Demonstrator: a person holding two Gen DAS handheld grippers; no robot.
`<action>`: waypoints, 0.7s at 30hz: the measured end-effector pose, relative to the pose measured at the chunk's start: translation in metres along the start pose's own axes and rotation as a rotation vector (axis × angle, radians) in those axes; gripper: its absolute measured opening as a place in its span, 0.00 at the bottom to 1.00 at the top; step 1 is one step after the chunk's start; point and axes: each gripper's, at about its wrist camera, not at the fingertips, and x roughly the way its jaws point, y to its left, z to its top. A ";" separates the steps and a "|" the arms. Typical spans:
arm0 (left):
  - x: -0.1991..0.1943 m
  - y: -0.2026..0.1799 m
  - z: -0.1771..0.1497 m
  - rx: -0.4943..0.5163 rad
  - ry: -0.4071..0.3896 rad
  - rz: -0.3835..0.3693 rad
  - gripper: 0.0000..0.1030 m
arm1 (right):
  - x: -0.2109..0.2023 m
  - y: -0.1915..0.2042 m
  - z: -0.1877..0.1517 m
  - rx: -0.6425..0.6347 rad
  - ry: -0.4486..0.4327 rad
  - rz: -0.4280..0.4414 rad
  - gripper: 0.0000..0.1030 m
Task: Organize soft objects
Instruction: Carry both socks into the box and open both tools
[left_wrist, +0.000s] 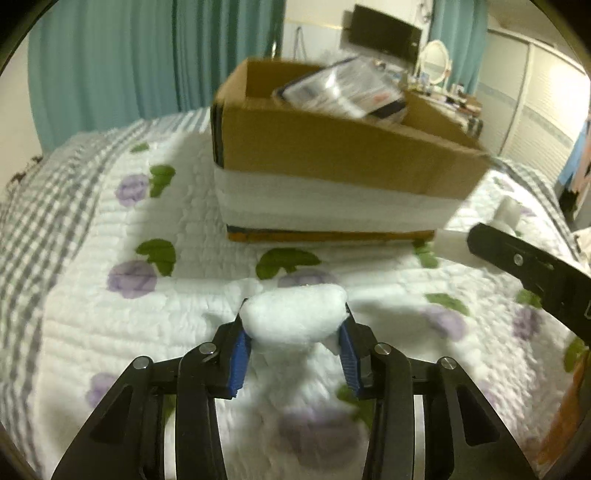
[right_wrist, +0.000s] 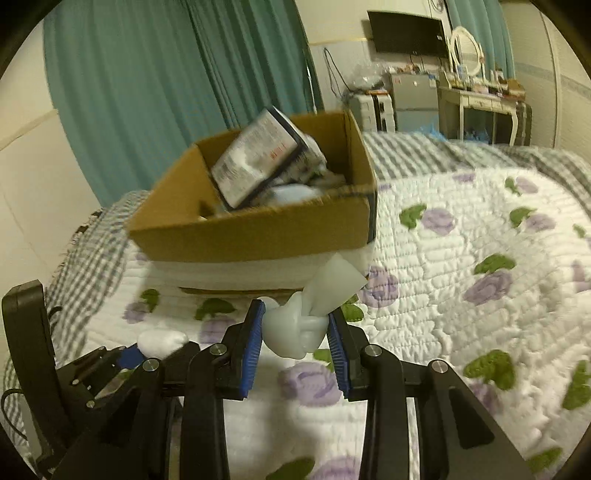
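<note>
My left gripper (left_wrist: 293, 328) is shut on a white fluffy cotton wad (left_wrist: 295, 314) and holds it above the quilt, in front of the cardboard box (left_wrist: 332, 155). My right gripper (right_wrist: 295, 332) is shut on a pale knotted soft piece (right_wrist: 295, 332) with a white tail (right_wrist: 334, 284) sticking up. The cardboard box (right_wrist: 258, 232) stands just ahead of it, holding a plastic packet (right_wrist: 258, 158) and pale soft items. The left gripper with its wad (right_wrist: 162, 341) shows at the lower left of the right wrist view. The right gripper's body (left_wrist: 532, 266) shows at the right of the left wrist view.
The box stands on a white foam slab (left_wrist: 325, 206) on a bed with a white quilt (right_wrist: 461, 258) printed with purple flowers. Teal curtains (right_wrist: 147, 92) hang behind. A dresser with a mirror (right_wrist: 480, 92) and a wall screen stand at the far right.
</note>
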 end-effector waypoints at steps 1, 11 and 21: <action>-0.008 -0.003 -0.001 0.005 -0.012 -0.002 0.39 | -0.007 0.004 0.000 -0.014 -0.008 -0.002 0.32; -0.102 -0.020 0.036 0.055 -0.181 -0.010 0.40 | -0.092 0.038 0.028 -0.152 -0.115 -0.024 0.32; -0.128 -0.028 0.105 0.082 -0.297 -0.007 0.40 | -0.118 0.046 0.126 -0.279 -0.145 0.028 0.33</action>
